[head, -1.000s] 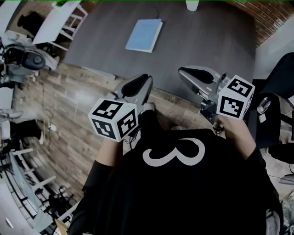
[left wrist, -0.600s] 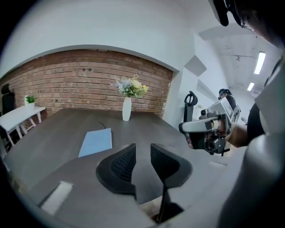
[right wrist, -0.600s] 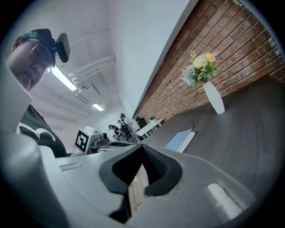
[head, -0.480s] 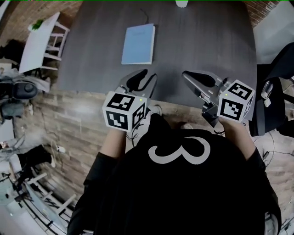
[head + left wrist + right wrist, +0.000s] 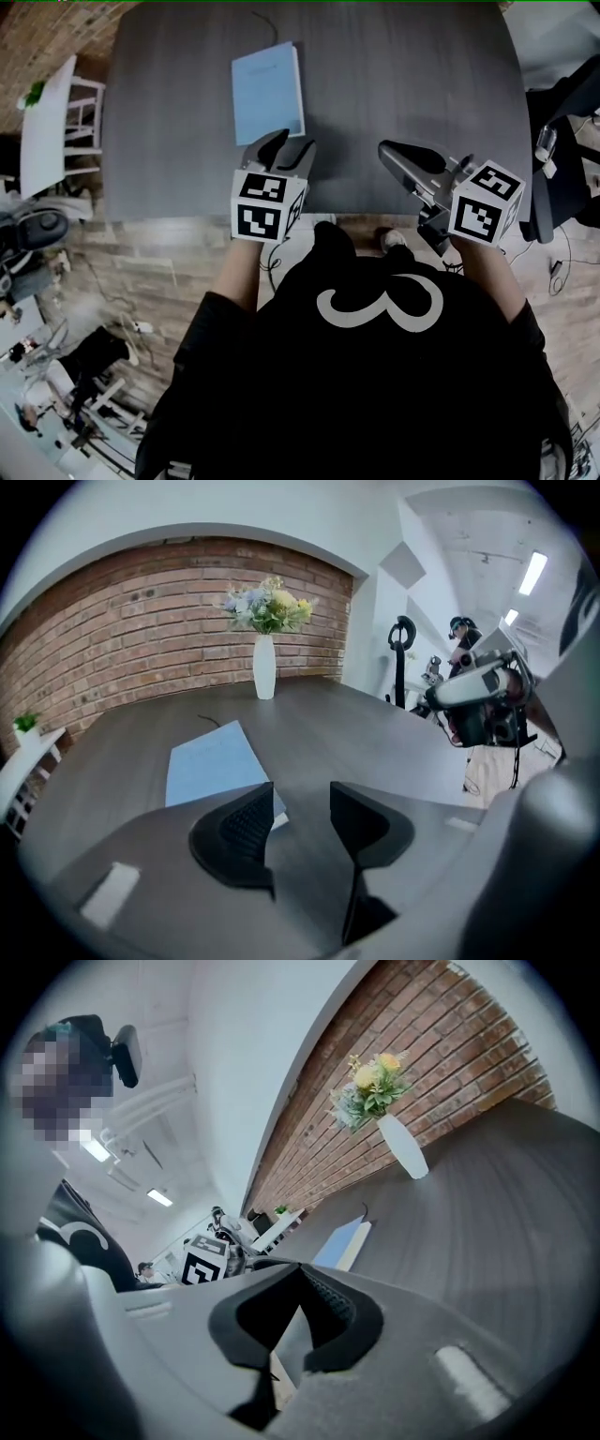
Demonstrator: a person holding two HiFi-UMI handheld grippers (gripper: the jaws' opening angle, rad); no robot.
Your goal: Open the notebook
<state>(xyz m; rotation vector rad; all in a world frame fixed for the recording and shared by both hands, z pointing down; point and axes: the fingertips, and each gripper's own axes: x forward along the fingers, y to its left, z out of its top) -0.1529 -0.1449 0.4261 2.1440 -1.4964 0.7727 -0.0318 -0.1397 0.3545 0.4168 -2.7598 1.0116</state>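
Left gripper (image 5: pixel 289 142) hangs just short of the blue notebook (image 5: pixel 267 92), its jaws opening with only bare surface (image 5: pixel 412 75) between them. Right gripper (image 5: pixel 392 150) hovers to the side, jaws together and empty. The notebook lies flat and closed on the surface, untouched; lifting its cover is not yet begun.

Table (image 5: pixel 403 84): dk grey, matt, faint wood grain. Notebook (image 5: pixel 267 92) on table: pale blue cover, matt, smooth, paper/card. Vase (image 5: pixel 265 667) at table's far end: white, glossy, ceramic-looking. Wall (image 5: pixel 122 630) behind table: rough red brick. Floor (image 5: pixel 159 253) by table: wood-look planks.
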